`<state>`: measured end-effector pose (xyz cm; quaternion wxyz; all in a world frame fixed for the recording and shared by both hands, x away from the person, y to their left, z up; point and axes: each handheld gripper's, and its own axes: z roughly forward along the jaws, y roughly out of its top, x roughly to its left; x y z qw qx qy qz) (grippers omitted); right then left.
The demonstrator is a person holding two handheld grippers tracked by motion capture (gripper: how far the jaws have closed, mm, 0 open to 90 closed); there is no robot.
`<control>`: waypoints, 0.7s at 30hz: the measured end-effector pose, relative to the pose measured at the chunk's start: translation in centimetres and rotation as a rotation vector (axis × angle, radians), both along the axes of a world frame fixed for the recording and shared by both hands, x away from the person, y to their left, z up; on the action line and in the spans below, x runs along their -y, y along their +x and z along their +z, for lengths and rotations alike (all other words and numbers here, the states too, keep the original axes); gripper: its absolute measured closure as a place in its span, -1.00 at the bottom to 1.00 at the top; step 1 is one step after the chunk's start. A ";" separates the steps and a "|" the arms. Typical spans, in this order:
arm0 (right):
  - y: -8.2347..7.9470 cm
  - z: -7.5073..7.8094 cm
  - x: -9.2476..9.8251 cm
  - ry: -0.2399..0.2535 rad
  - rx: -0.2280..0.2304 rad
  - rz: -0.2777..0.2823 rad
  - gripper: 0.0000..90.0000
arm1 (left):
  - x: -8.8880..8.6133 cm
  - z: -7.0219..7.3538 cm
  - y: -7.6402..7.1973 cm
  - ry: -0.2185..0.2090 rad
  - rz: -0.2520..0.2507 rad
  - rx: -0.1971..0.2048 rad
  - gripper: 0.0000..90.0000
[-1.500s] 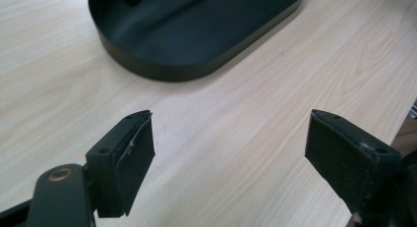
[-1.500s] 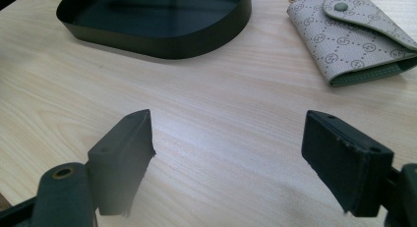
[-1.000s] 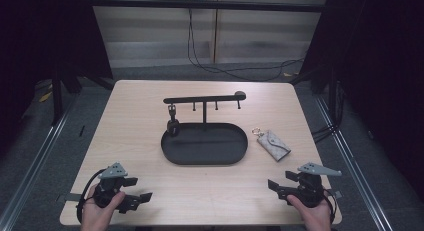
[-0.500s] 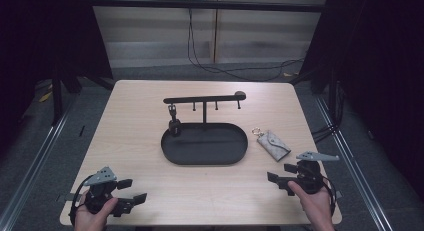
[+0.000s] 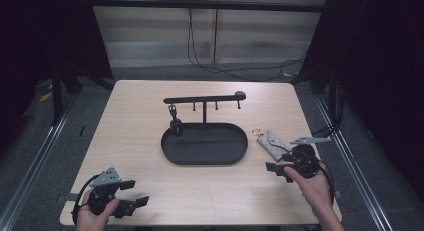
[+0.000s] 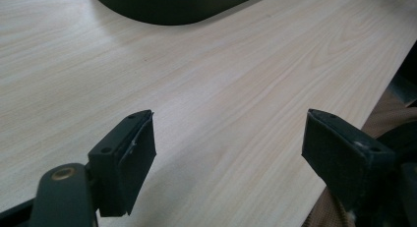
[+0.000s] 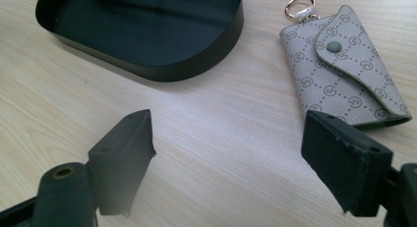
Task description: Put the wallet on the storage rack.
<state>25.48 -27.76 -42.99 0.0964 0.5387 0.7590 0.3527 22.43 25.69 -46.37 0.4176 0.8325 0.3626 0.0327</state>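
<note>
1. Grey monogrammed fabric made up the key pouch (image 7: 344, 70), which lay flat on the pale wooden worktop (image 5: 140, 141) just ahead of the right hand-held gripper (image 5: 278, 170) and slightly to its outer side, clear of both jaws.
2. Its flap was snapped shut, and a small metal ring (image 7: 300, 6) at its far end pointed away from that hand-held gripper.
3. The right hand-held gripper stood wide with nothing between the jaws, which had just been closing a little.
4. Ahead of it and toward its inner side sat the black oval tray (image 7: 196, 65), near the key pouch but apart from it.
5. A black hook rail (image 5: 205, 98) rose on a post from the tray's far edge, with a small dark thing (image 5: 175, 125) hanging below one hook.
6. The left hand-held gripper (image 5: 135, 192) sat near the worktop's front edge, well apart from the key pouch, its jaws wide over bare wood.
7. The tray's rim showed well ahead of the left jaws.
</note>
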 end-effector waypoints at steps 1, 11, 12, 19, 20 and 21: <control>0.1 0.0 0.0 -0.003 -0.006 0.004 -0.53 | 0.0 0.0 0.0 0.000 0.000 -0.001 -0.55; 2.8 1.1 0.3 -0.065 -0.080 0.006 -0.55 | 0.0 -0.1 -0.1 -0.007 -0.006 -0.011 -0.55; 3.1 1.2 0.4 -0.069 -0.085 0.006 -0.55 | 0.0 -0.1 0.0 -0.012 -0.007 -0.015 -0.55; 5.1 1.5 0.1 -0.111 -0.138 0.028 -0.53 | 0.0 -0.1 0.0 -0.004 -0.016 -0.020 -0.55; 5.3 1.4 0.1 -0.117 -0.145 0.031 -0.53 | 0.0 -0.1 0.0 -0.005 -0.016 -0.020 -0.55; 5.5 1.5 0.0 -0.124 -0.151 0.031 -0.53 | 0.0 -0.1 0.0 -0.010 -0.013 -0.019 -0.55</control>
